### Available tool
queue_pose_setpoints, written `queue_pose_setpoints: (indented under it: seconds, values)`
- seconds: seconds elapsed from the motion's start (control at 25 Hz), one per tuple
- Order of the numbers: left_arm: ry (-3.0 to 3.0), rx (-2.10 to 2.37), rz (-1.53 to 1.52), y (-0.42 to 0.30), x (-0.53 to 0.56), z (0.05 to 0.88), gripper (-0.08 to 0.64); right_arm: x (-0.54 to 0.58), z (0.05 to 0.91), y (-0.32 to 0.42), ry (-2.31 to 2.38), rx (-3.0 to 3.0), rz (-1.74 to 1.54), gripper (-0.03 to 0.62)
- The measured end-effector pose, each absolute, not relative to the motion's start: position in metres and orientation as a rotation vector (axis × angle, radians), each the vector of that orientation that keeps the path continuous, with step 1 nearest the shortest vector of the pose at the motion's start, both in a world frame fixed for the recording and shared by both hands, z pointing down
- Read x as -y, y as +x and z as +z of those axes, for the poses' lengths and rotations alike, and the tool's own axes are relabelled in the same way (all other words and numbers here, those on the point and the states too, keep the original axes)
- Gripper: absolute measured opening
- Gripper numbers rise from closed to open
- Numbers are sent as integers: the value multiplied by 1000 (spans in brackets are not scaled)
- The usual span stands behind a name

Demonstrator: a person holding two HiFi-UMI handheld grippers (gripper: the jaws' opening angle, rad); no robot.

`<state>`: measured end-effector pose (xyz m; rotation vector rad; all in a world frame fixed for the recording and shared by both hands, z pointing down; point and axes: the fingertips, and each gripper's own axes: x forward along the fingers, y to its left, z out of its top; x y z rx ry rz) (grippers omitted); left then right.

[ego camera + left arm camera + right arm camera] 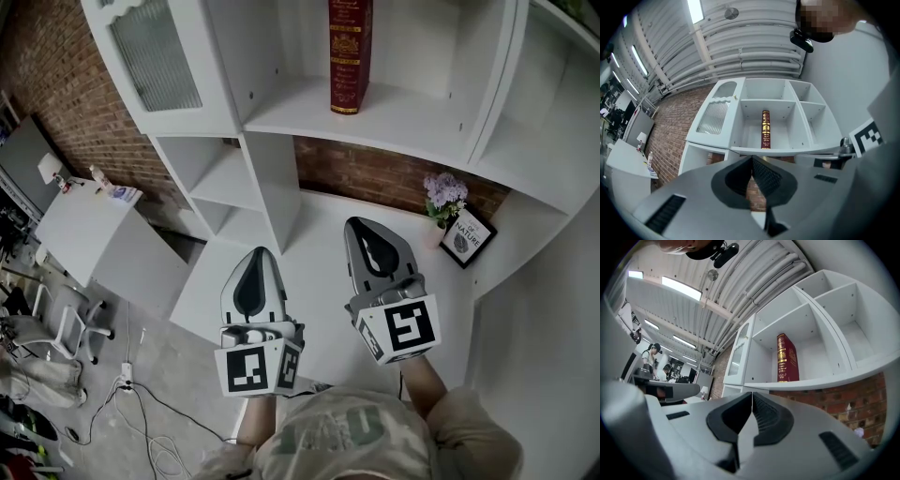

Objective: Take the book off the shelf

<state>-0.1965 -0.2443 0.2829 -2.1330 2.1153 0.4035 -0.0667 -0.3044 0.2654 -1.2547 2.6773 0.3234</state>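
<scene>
Book: the dark red hardback book with gold lettering [350,54] stands upright and alone on the board of the white shelf unit [403,117], in the middle compartment, about midway between its side walls and touching neither.
Left hand-held gripper [259,255]: jaws closed pad to pad, nothing between them; it hangs low over the white bench [319,267], well short of the shelf's front edge.
Right hand-held gripper [362,225]: also closed and empty, a little nearer the shelf, and it sees the book's cover at an angle.
Step in hand: likely the reach up to the book; nothing is gripped yet.
How to do it well: open the jaws before they get to the shelf's front edge, come in level with the board, and close across the spine, one pad on each cover, about mid-height.
Clearance: both sides are free, so draw it straight out towards the front edge.
Risk: a push on the spine could tip the unsupported book backwards.
Keep clear of: the purple flowers [444,193] and black framed sign [467,236] at the bench's back right corner.
</scene>
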Motion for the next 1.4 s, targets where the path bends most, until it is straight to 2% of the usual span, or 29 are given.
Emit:
queue_pose_setpoints:
  seconds: [0.32,0.36,0.48,0.56,0.96,1.4]
  values:
    - [-2180,-2100,408,-198,252,289,12,313,165,-76,-1203,-2491,530,42]
    - [-2183,-2100,410,-199,253,290,14,315,149,-78,-1190,-2467,566,71]
    - [-2196,-2104,414,-202,256,293,12,335,107,-85,-1190,-2395,615,284]
    - [-2203,-2106,418,-205,258,296,12,361,85,-87,-1248,-2339,613,331]
    - [-2246,-2107,435,-212,270,307,14,502,73,-87,-1705,-2311,406,331]
    - [-2281,-2082,423,-210,293,315,14,560,86,-97,-1839,-2350,324,331]
